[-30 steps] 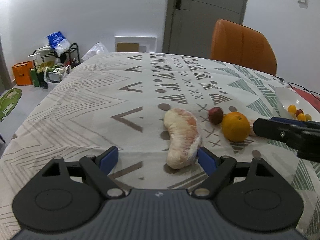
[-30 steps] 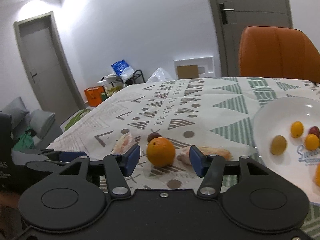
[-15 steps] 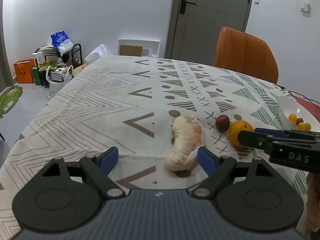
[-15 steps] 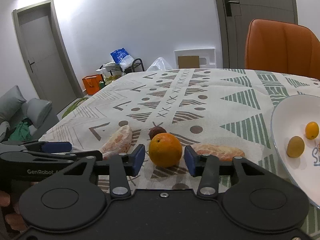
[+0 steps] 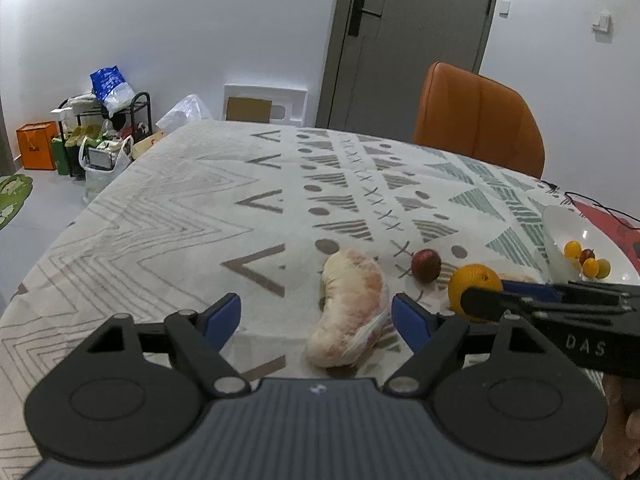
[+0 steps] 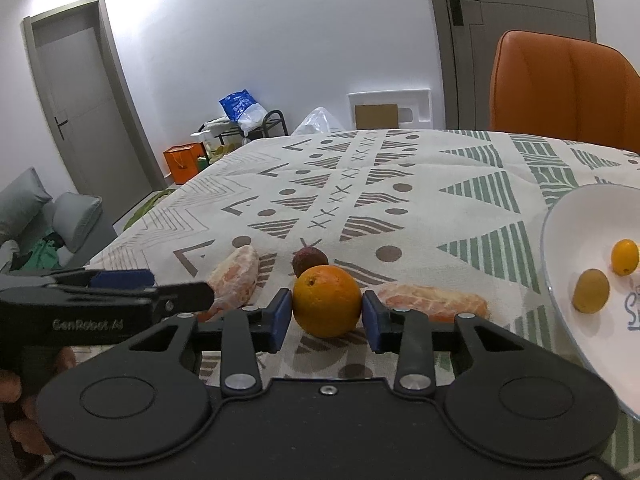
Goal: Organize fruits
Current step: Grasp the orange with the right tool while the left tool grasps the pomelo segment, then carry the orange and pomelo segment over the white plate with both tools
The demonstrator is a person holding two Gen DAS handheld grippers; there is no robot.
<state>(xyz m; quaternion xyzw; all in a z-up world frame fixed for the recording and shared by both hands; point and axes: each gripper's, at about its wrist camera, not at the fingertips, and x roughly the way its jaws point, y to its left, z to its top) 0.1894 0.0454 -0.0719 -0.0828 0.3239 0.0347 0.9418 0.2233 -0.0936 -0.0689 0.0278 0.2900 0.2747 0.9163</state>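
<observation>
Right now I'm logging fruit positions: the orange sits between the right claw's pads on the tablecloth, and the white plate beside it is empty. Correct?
Not quite. The orange does sit between the closing right claw's pads, but the white plate isn't empty: the right wrist view shows small yellow fruits in it.

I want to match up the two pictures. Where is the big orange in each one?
Left wrist view: the orange sits right of centre on the tablecloth, partly behind the right gripper.
Right wrist view: the orange sits at centre, between the blue pads, whose jaws are closing around it.
Shared landmark: the small dark red fruit just behind the orange.
</observation>
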